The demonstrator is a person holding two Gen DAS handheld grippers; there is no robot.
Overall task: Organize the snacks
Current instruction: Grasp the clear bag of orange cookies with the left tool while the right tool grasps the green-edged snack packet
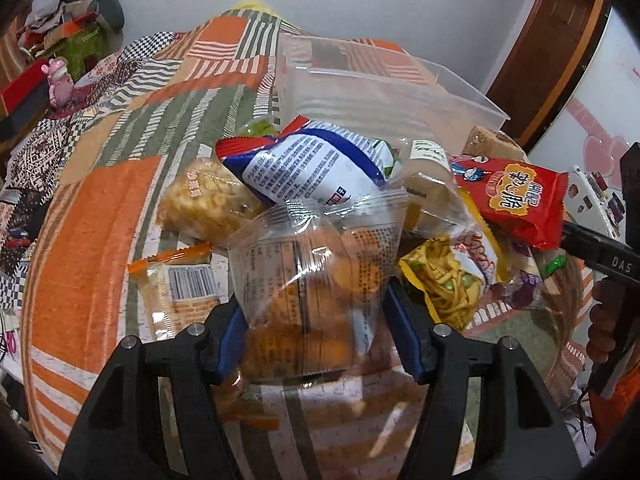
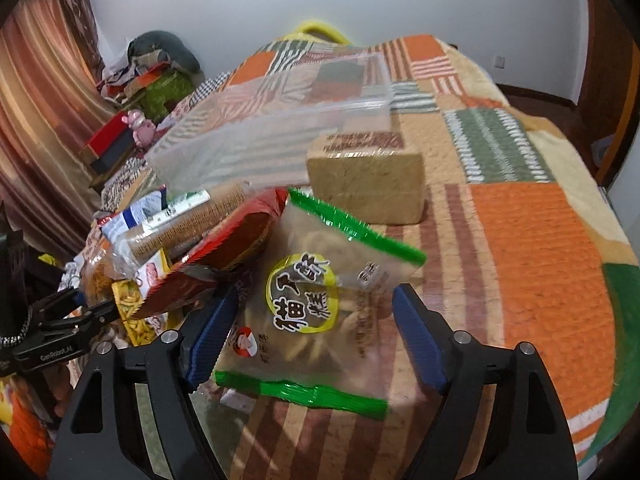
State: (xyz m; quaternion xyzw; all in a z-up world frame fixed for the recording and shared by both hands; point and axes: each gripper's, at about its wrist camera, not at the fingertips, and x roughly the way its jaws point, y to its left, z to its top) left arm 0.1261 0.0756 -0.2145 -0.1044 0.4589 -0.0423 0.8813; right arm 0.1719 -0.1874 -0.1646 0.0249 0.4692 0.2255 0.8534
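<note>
left hand-held gripper [image 1: 316, 328] gripping clear snack bag [image 1: 312, 280], bedspread [image 1: 92, 208]

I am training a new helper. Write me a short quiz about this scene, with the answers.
1. True or false: the plastic bin already holds several snack packets.
2. Between the fingers of the right gripper lies a printed bag. Its sealed edges are: A red, B green, C blue.
3. Fill in: the left gripper is shut on a ___ bag of orange snacks.

Key: 1 false; 2 B; 3 clear.
</note>
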